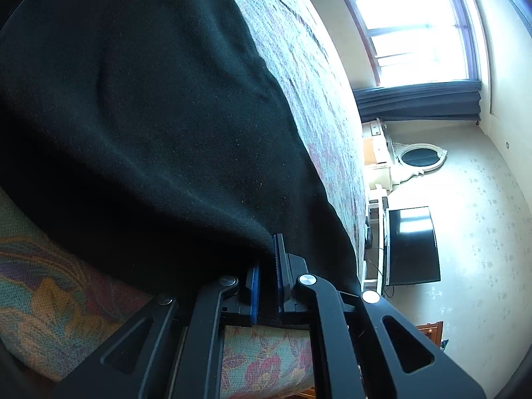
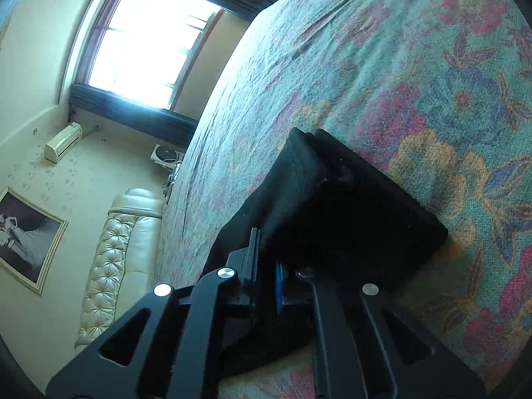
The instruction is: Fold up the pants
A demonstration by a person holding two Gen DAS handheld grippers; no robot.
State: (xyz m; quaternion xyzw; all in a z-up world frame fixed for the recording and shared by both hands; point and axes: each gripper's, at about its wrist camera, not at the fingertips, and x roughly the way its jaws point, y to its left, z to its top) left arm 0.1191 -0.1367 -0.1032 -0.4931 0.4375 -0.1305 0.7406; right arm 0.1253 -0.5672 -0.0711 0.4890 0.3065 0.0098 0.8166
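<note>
Black pants point(image 1: 139, 126) held at both ends over the floral bed point(image 2: 415, 66). Left hand-held gripper point(image 1: 267, 266): pads pinched on cloth edge; bulk spreads ahead and to its left. Right hand-held gripper point(image 2: 266, 259): clamped on folded end w/ hem, which runs ahead-right. Long axis judged btw. the two grips; neither is nearer.

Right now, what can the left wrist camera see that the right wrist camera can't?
Only the left wrist view shows a flat black TV screen and an oval white-framed mirror. Only the right wrist view shows a cream tufted leather headboard, a white wall air conditioner and a framed picture. Both show the black fabric pants pinched in tongs, left tongs and right tongs, the floral bedspread and the bright window.
</note>
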